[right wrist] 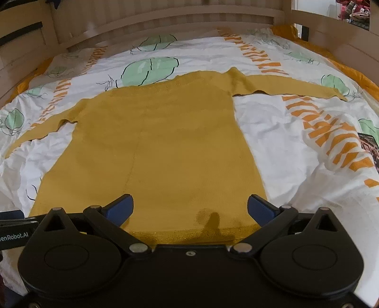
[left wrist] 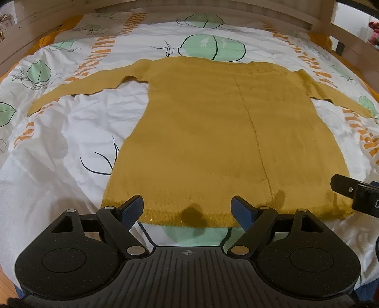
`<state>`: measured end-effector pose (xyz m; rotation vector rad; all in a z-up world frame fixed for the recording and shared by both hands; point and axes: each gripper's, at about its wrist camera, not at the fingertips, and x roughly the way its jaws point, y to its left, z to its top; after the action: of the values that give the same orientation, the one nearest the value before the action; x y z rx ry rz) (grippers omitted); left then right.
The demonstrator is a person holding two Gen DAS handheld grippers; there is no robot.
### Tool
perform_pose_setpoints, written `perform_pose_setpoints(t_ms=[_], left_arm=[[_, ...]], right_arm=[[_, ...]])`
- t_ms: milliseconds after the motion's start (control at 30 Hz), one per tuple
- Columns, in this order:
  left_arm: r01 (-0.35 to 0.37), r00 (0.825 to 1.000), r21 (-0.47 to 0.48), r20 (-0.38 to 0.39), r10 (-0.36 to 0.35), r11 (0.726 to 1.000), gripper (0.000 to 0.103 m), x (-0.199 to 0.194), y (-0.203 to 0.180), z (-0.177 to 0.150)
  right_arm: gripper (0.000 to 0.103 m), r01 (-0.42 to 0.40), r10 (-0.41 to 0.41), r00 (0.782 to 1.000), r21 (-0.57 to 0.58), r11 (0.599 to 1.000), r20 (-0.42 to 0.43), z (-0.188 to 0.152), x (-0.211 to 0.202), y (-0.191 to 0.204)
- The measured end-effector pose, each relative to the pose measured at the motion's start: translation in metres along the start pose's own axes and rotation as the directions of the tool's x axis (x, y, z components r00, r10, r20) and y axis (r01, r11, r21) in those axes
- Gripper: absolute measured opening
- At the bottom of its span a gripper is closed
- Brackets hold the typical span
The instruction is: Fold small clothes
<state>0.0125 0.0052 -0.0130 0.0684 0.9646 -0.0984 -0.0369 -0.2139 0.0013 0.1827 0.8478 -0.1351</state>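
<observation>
A mustard-yellow knit sweater (left wrist: 213, 132) lies flat on the bed, both sleeves spread out to the sides, hem toward me. It also shows in the right wrist view (right wrist: 156, 147). My left gripper (left wrist: 187, 208) is open and empty, its blue pads just above the hem near the sweater's left half. My right gripper (right wrist: 190, 208) is open and empty, over the hem at the sweater's right half. The right gripper's black body shows at the right edge of the left wrist view (left wrist: 355, 192).
The bed cover (left wrist: 71, 132) is white with green leaf and orange patterns, and is wrinkled around the sweater. A wooden bed frame (right wrist: 165, 21) runs along the far side and both ends. A dark patterned object (right wrist: 368, 147) lies at the right edge.
</observation>
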Motion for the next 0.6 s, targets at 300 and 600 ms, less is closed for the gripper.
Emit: perform_pose_setpoints(t_ms=[300, 600], left_arm=[[0.037, 0.999, 0.005, 0.023, -0.037, 0.999, 0.08, 0.009, 0.001, 0.007], [0.146, 0.988, -0.093, 0.069, -0.14, 0.985, 0.08, 0.032, 0.017, 0.034]], right_arm=[[0.102, -0.013, 0.014, 0.999, 0.015, 1.0, -0.035, 0.001, 0.015, -0.004], [0.102, -0.019, 0.019, 1.0, 0.0, 1.0, -0.02, 0.013, 0.037, -0.016]])
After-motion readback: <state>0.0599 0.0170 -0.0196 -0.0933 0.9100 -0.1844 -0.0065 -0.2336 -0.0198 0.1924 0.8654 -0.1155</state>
